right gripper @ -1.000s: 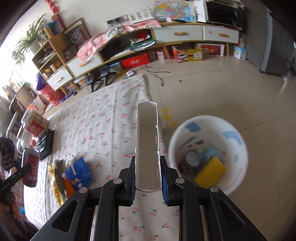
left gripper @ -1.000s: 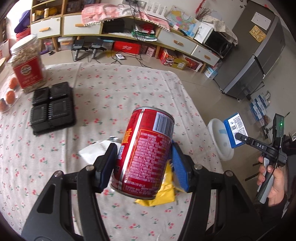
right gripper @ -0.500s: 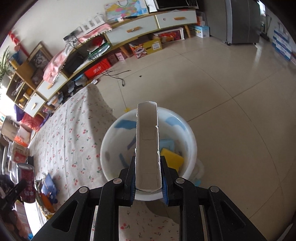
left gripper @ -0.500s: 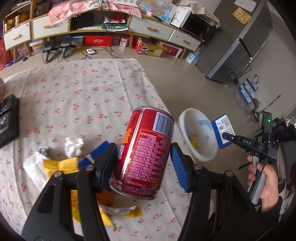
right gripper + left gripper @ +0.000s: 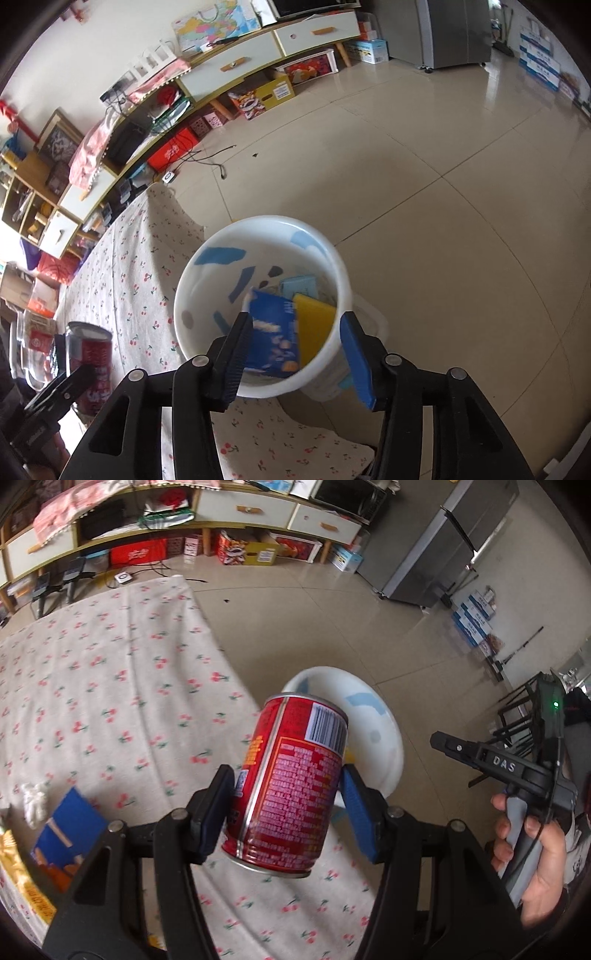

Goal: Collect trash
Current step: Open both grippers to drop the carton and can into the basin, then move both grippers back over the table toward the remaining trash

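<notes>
The red can [image 5: 291, 786], clamped tilted in the left gripper [image 5: 288, 808], is held short of the white bin [image 5: 258, 295], which lies beyond its top end, while the right gripper [image 5: 295, 354], directly above the bin, is seen opening with nothing pressed between its pads.

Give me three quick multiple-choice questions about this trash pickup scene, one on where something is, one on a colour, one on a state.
1. Where is the blue box?
A. Inside the white bin
B. On the tablecloth
C. On the floor

2. What colour is the can in the left gripper?
A. Green
B. Red
C. Silver all over

3. What is the right gripper doing?
A. Clamping a box
B. Opening, nothing gripped
C. Holding the can

Answers: 1 A, the box lies within the bin's rim. 2 B, its label is red. 3 B, its fingers stand apart above the bin.
</notes>
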The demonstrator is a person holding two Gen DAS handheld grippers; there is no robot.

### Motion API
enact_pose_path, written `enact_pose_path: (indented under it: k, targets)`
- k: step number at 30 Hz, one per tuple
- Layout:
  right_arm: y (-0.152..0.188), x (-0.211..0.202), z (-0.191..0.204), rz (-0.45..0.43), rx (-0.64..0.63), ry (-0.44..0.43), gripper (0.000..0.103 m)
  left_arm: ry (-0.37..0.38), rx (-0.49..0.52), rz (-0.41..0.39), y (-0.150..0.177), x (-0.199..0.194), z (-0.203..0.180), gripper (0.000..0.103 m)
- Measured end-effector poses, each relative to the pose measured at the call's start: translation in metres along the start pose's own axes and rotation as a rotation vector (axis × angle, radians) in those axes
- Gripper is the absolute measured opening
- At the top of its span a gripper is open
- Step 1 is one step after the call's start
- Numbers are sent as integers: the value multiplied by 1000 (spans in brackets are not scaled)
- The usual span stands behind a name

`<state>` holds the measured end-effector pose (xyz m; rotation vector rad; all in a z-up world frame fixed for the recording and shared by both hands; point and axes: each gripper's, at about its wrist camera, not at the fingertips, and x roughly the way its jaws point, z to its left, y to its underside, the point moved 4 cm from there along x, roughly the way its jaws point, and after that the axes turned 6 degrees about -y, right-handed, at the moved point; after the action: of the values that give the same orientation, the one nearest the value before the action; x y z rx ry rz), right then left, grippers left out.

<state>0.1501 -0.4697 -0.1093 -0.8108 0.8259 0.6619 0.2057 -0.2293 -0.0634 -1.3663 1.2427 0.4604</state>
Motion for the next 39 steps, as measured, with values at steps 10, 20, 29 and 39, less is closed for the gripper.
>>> enact_pose_path:
  k: [10,20,29,39]
  targets:
    - [10,-24,-40,-27,51,17,59,-12,65,60,-11,42,-47,60]
    - [11,-29,-46,-40,66,10,59,32,47,57,-24,56,-62,62]
    - [12,-29,-34,-49,37,17,62,-78,60,-5,-24,21,-31,75]
    - [15,-29,-8,-47,-16,11,64,-138,13,-25,-7,-14,22,80]
